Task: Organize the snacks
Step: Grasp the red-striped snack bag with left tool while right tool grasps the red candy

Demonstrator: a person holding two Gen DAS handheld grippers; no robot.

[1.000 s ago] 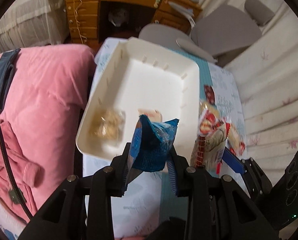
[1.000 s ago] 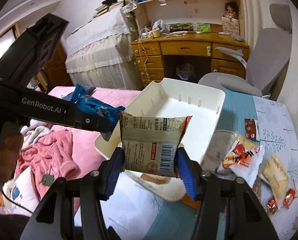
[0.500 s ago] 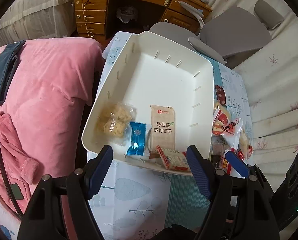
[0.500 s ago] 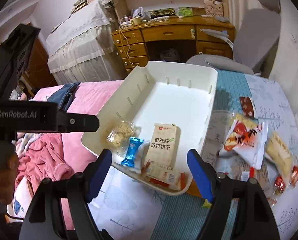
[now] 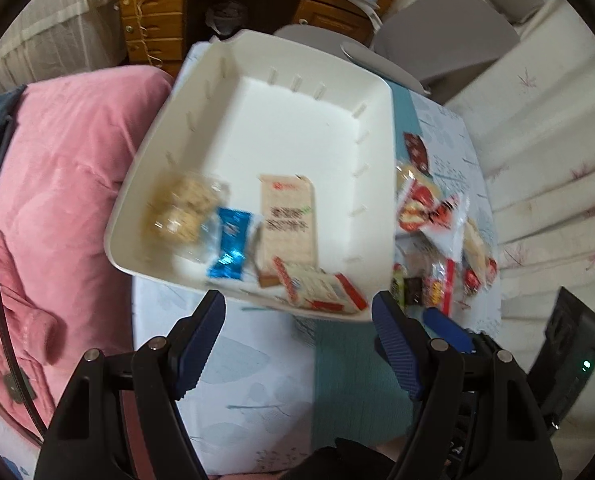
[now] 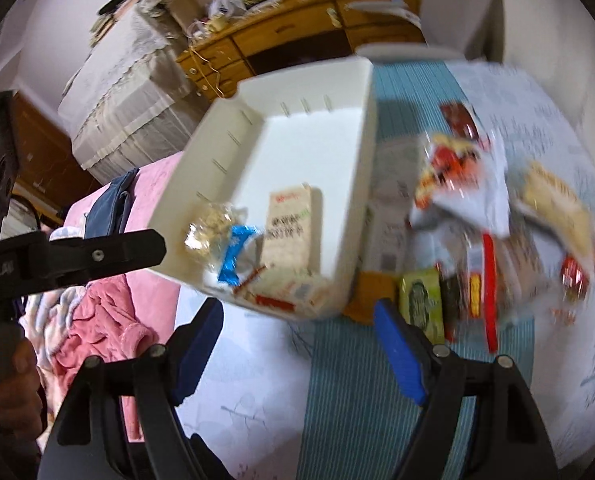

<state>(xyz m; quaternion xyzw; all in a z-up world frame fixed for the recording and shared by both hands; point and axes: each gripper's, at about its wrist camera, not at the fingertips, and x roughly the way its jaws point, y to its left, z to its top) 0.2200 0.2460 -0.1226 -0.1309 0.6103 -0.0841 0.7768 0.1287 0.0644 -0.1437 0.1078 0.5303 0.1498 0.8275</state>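
Both tongs spread, empty; loose snack pile (image 6: 497, 240) on the table (image 6: 337, 380) at right of frame, upper right of the right tongs (image 6: 297, 340), nearer than the left tongs (image 5: 297, 336); white bin (image 6: 281, 92) upper left; green packet (image 6: 421, 304) upright just beside the right-hand finger.

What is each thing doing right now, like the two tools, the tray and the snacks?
Left tool: open, holding nothing.
Right tool: open, holding nothing.
White tray: on the table, partly filled.
Blue packet: lying flat in the tray.
Cracker pack: lying flat in the tray.
Red-and-white bag: on the table, outside the tray.
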